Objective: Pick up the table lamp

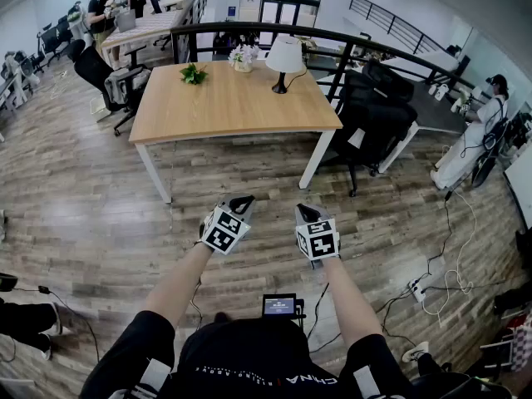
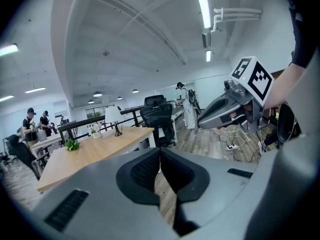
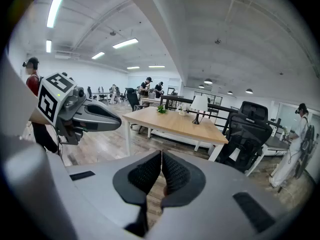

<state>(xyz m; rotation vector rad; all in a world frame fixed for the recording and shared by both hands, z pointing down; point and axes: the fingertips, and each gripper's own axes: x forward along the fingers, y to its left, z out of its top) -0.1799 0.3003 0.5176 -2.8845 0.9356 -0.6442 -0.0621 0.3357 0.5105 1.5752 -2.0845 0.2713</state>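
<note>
**STATUS: BOTH GRIPPERS CLOSED, EMPTY; LAMP ON TABLE, UNTOUCHED**

1. L gripper [image 1: 240,200]: jaws together, pads meeting, nothing between them. Held over the wood floor [image 1: 91,198], short of the table, angled fwd & slightly down.
2. R gripper [image 1: 307,214]: same cond. Jaws together, nothing held. Positioned just beside the L gripper, not touching it.
3. Table lamp [image 1: 283,60]: white shade, dark stem & base. Upright on the wooden table [image 1: 224,110], near the far edge, toward the right-hand corner. Well apart from both grippers.
4. Other items on tabletop: small green plant [image 1: 194,74] to the left of the lamp; white flowers [image 1: 243,56] between plant & lamp, at the far edge.
5. Surroundings: black office chair [image 1: 378,110] at the table's right end; black railing [image 1: 332,36] behind the table; power strip [image 1: 416,288] w/ cables on the floor at right.
</note>
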